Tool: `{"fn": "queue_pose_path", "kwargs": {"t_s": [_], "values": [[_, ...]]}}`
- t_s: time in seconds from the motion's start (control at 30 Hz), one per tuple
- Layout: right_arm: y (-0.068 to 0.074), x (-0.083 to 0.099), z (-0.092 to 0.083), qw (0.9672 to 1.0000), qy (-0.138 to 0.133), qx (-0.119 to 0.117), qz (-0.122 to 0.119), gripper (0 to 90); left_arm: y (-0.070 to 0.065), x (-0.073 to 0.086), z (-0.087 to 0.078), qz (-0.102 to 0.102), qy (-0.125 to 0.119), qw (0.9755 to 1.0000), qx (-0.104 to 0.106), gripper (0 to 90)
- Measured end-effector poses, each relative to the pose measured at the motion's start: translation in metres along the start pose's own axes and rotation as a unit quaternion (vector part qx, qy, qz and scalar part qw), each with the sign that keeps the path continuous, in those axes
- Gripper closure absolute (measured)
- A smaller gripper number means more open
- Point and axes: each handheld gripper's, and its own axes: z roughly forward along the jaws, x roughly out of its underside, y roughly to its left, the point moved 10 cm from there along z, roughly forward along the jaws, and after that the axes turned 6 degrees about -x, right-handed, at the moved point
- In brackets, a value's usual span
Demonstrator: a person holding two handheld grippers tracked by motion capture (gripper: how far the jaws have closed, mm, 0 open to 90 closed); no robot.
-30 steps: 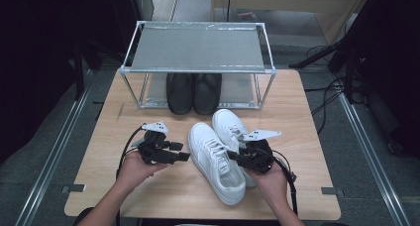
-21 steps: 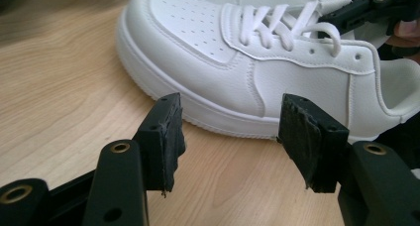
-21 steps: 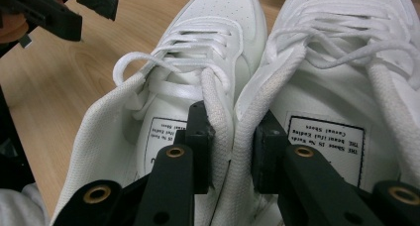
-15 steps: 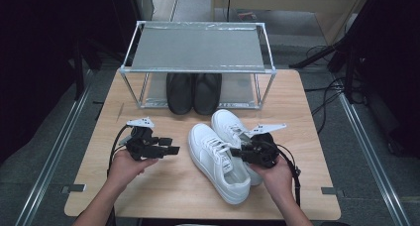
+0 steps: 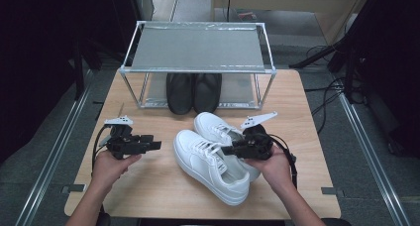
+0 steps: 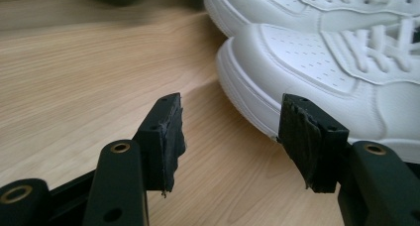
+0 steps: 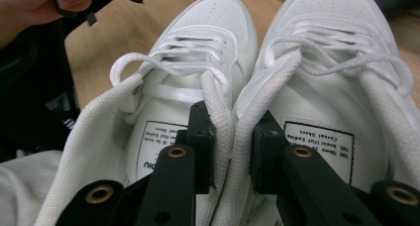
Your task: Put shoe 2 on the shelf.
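The right gripper [image 7: 231, 151] has its two black jaws pinched over the adjoining inner collars of the pair of white leather lace-up sneakers [image 5: 218, 156], one jaw down inside each shoe, so that a single grip binds both shoes side by side and they can be carried as one. In the high view that gripper [image 5: 229, 149] sits at the heel end of the pair, which lies on the light wooden table [image 5: 148, 196] with toes pointing away toward the rack.

The left gripper [image 6: 228, 132] is spread wide with nothing between its pads, held low over the bare wood just beside the nearer sneaker's toe; it looks free to steady or guide the pair.

Beyond stands the metal-framed shoe rack with a grey mesh top shelf [image 5: 198, 47], and a pair of black shoes [image 5: 193, 91] already occupies its lower level, so the bare top shelf seems the likely place for the white pair.
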Motion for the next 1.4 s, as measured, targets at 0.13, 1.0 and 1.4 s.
{"fn": "queue_pose_path", "kwargs": {"t_s": [0.13,1.0,1.4], "values": [[0.01,-0.021,0.003,0.9983,0.022,-0.035,-0.04,76.8,0.011,0.002,-0.007,-0.018,-0.007,0.9998,-0.009,42.7],[0.054,-0.215,-0.04,0.9898,-0.018,-0.08,-0.116,77.3,0.04,0.012,-0.024,-0.069,-0.023,0.9971,-0.023,43.4],[-0.032,-0.281,-0.052,0.9886,-0.079,0.128,0.0,77.4,0.034,0.013,-0.018,-0.069,-0.015,0.9974,-0.011,43.4]]}}
